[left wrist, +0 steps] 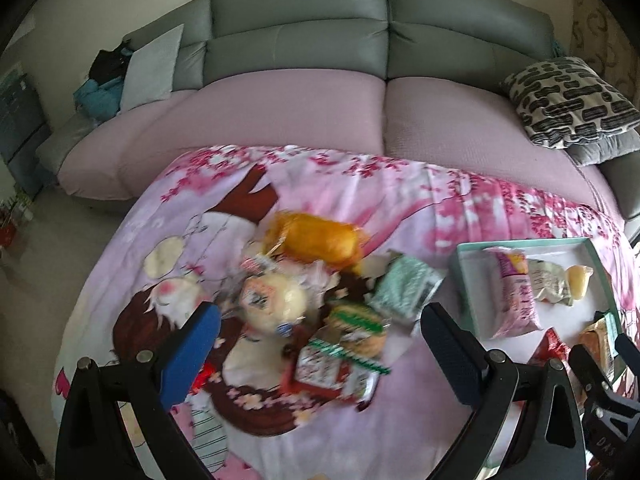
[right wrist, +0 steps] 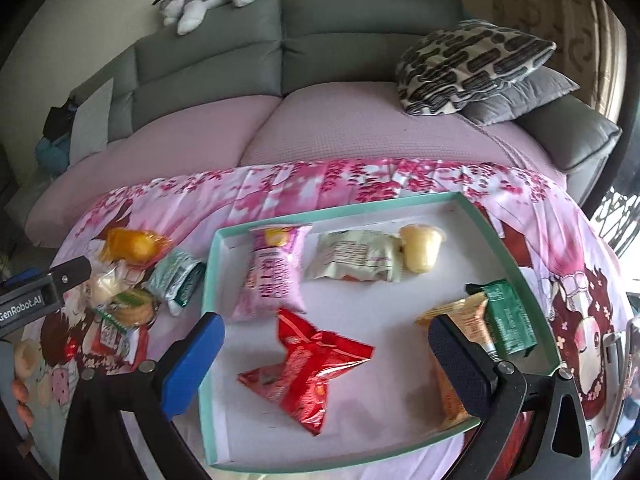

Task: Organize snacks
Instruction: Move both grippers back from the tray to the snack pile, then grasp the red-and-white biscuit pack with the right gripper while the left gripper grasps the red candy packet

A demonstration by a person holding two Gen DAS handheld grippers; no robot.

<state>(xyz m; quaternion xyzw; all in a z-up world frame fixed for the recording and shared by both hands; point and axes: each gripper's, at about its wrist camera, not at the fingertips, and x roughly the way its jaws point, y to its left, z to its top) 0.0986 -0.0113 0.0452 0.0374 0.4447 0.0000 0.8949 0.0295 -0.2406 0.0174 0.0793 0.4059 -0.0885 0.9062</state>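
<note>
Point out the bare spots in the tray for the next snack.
Free: the tray's far right corner beyond the jelly cup; the middle strip between the white packet and red packet; the near floor beside the red packet. Crowded: the right side, where orange packet and green packet lie together.

Six snacks in tray (right wrist: pixel 516 248), pile (left wrist: pixel 320 320) beside

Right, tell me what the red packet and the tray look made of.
Red packet: thin glossy plastic or foil film, judging by its crinkles and bright highlights. Tray: likely matte cardboard, with thin straight teal walls, a flat white floor and no shine; the material is not certain.
</note>
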